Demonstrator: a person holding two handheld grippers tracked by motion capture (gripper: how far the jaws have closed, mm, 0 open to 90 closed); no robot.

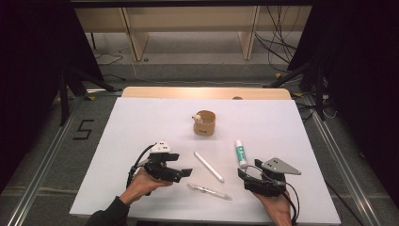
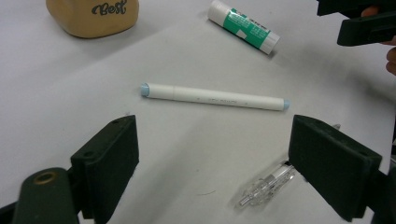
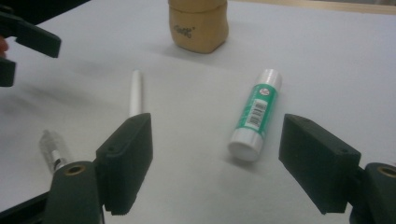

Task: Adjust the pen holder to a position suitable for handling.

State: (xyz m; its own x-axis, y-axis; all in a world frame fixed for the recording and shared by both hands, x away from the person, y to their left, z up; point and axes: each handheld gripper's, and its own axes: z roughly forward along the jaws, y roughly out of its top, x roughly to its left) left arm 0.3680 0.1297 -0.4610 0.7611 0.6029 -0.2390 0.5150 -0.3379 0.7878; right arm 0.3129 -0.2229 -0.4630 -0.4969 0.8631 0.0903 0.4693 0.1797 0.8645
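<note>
- Nothing is gripped: left claw [image 1: 184, 173] and right claw [image 1: 241, 173] are held agape.
- White cylindrical marker pen [image 2: 214, 97], green-labelled glue stick [image 3: 256, 113] and clear plastic pen [image 1: 210, 191] lie untouched on the white worktop [image 1: 141, 122], outside the tan wooden cup [image 1: 204, 123].

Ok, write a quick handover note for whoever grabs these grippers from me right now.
Left hand-held gripper: open, holding nothing, low over the table, aimed at the white pen.
Right hand-held gripper: open, holding nothing, aimed at the glue stick.
Things: white pen, clear pen and glue stick all lie flat on the white sheet between the grippers; the tan cup stands farther back.
Done: nothing picked up as things lie.
Left: probably close on the pen and glue stick, likely for the cup.
</note>
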